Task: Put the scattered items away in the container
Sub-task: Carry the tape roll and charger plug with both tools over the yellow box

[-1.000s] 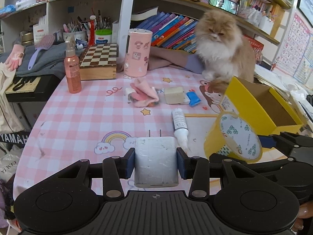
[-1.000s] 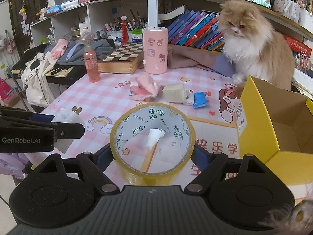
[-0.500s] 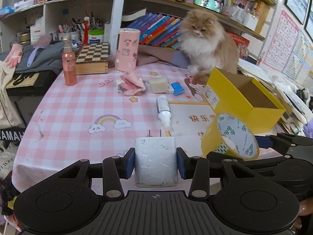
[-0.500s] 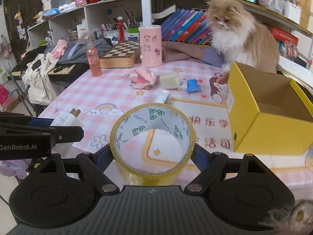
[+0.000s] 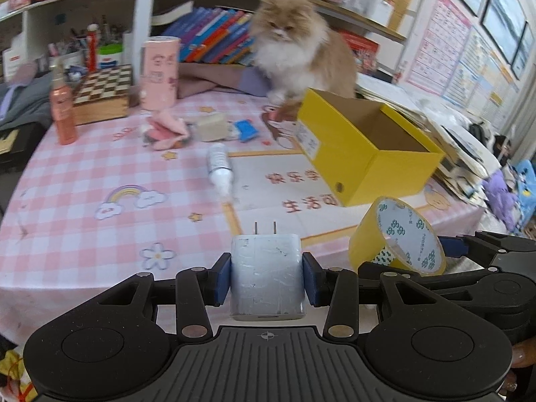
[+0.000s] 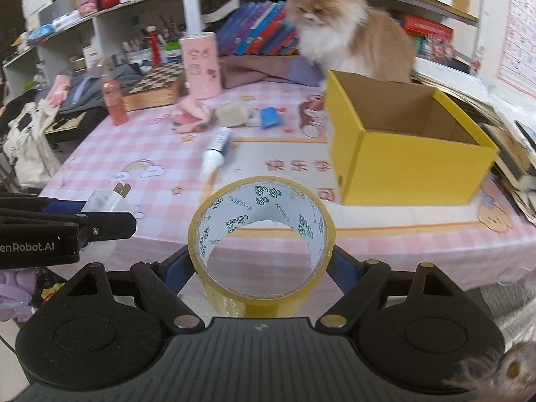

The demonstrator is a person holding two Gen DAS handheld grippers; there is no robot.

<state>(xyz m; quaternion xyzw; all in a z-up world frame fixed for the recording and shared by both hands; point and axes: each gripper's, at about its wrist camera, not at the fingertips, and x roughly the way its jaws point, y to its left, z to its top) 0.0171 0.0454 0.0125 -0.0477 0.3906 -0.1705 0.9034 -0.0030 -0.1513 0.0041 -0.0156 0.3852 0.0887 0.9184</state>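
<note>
Change since earlier frame: both tools have drawn back toward the near edge of the desk, so more pink checked cloth and the whole yellow box now show ahead of them; both grips are unchanged.
Left tool (image 5: pixel 267 276): pinching a white charger (image 5: pixel 267 278) by its two sides with the blue pads, prongs pointing away from the camera, low centre of the left view.
Right tool (image 6: pixel 261 261): pinching a roll of yellow tape (image 6: pixel 261 244) across its width, the roll's hole facing the camera, low centre of the right view.
Tape in left view: the roll (image 5: pixel 398 238) sits at lower right, in front of the box.
Charger in right view: seen at left middle (image 6: pixel 107 201), held off the desk by the left tool.
Yellow box (image 5: pixel 405 174): open-topped, standing on the desk at right centre of the left view; inside looks bare cardboard.
White tube (image 5: pixel 219 167): lying on the desk, centre of the frame, left of the box.
Pink cloth (image 5: pixel 167 129), beige block (image 5: pixel 212 127), blue item (image 5: pixel 246 130): in a loose row on the desk beyond the tube.
Cat (image 5: pixel 298 47): sitting behind the box, upper centre.
Pink canister (image 5: pixel 159 72), chessboard box (image 5: pixel 100 93), spray bottle (image 5: pixel 62 114): upper left of the desk.
</note>
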